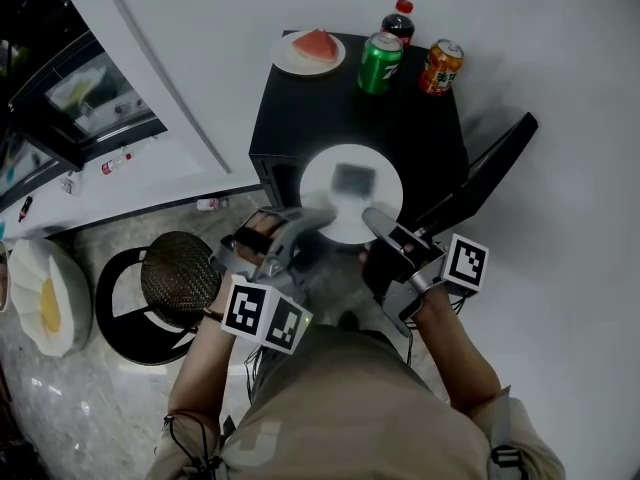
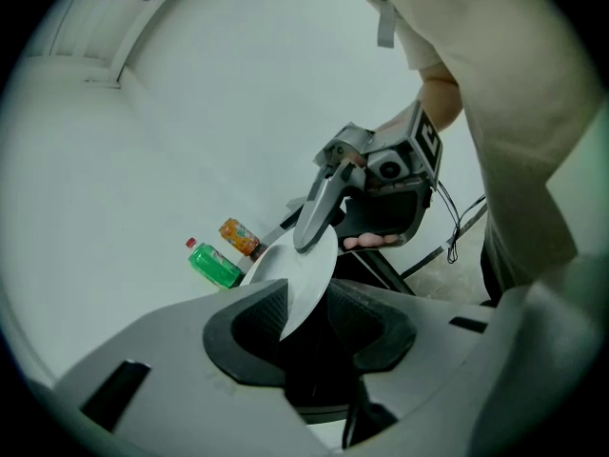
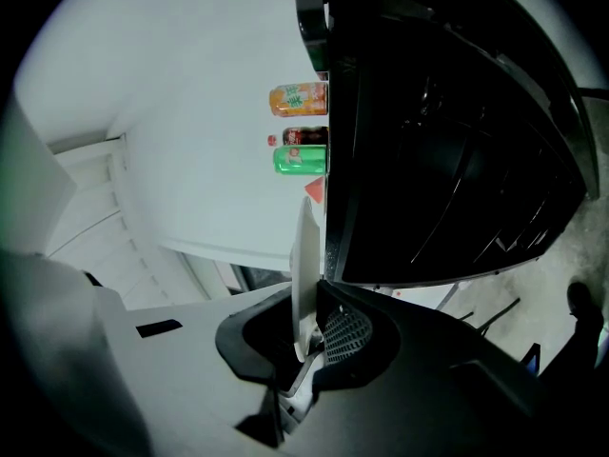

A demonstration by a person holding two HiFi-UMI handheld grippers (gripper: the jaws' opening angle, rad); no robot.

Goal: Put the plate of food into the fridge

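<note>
Head view is showing the plate (image 1: 350, 193) hanging before the open fridge (image 1: 330, 108), the right gripper (image 1: 373, 217) clamping 1 rim, the left gripper (image 1: 320, 217) gaping loosely around the opposite rim. I am judging that keeping it level while sliding inward is mattering most.

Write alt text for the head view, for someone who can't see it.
From above, the left gripper and right gripper flank a white plate of food, its rim between their fingers, in front of a small black fridge with its door open. On the fridge top stand a watermelon plate, a green can, a dark bottle and an orange can.
</note>
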